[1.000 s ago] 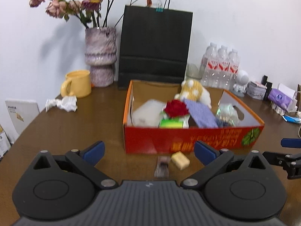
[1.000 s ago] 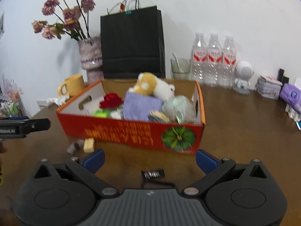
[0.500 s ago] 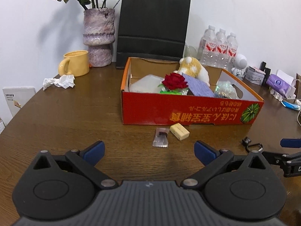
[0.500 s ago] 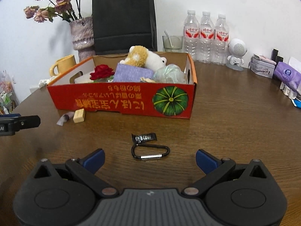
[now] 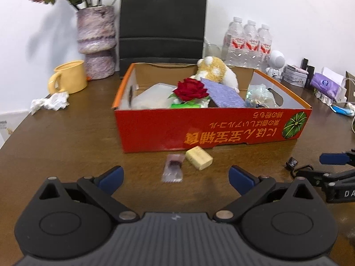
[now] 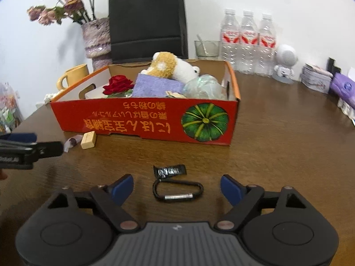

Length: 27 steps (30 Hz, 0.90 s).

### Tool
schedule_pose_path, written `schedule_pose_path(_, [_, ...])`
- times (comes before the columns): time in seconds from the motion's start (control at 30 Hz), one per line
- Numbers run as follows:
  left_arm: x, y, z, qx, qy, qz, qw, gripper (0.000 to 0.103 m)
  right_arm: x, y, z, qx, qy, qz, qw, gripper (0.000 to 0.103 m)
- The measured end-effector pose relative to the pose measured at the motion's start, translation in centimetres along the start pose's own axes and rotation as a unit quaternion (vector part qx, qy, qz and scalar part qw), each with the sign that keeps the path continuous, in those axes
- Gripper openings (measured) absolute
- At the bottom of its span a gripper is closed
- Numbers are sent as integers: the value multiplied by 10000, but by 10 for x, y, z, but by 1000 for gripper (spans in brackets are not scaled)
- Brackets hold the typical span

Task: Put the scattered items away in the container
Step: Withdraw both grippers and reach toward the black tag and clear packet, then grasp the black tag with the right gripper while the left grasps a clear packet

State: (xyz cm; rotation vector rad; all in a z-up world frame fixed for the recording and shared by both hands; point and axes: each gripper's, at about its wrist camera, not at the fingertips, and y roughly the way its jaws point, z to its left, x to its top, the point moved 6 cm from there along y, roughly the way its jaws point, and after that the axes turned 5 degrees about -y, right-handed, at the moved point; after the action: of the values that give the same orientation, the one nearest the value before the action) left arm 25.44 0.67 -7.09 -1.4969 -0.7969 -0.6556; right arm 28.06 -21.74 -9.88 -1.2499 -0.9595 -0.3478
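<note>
The red cardboard box (image 5: pixel 213 128) holds a plush toy (image 5: pixel 216 72), a red rose (image 5: pixel 189 90), a purple cloth and other items; it also shows in the right wrist view (image 6: pixel 142 119). In front of it lie a clear wrapped candy (image 5: pixel 173 170) and a cream block (image 5: pixel 199 157), just ahead of my open, empty left gripper (image 5: pixel 175 177). A black carabiner (image 6: pixel 177 190) with a black strap tag (image 6: pixel 169 170) lies between the fingers of my open right gripper (image 6: pixel 177 188), on the table.
Yellow mug (image 5: pixel 68 79), crumpled tissue (image 5: pixel 50 103), flower vase (image 5: pixel 96 42) and black paper bag (image 5: pixel 162 20) stand behind and left of the box. Water bottles (image 6: pixel 247 42), a white robot figure (image 6: pixel 285 64) and purple tissue packs (image 6: pixel 342 88) line the right back.
Both grippers have moved forward and lower: the candy and block are closer to the left one, and the carabiner now lies between the right one's fingers.
</note>
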Motion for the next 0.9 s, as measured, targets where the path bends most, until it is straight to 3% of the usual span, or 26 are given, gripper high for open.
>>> schedule_pose_path(0.1, [1,14,-5,76,148,36,9999,96,6,9,1,53,-119,32,9999,67])
schedule_pose_path(0.33, [-4,34,7,126,48,284,9995,61,11,24,2,239,-220,93,9994,57])
schedule_pose_path(0.57, [-2,33,15,50,101,214,9997,40,12,24,9,267,-459,51,9986,30])
schedule_pose_path(0.73, [-3,32,13,-46,193,192,9996,22,8,19,13,270,-517,59,9983,29])
schedule_pose_path(0.9, [-4,30,11,-16,190,162,9997,22,8,17,14,282,-506,36,9983,24])
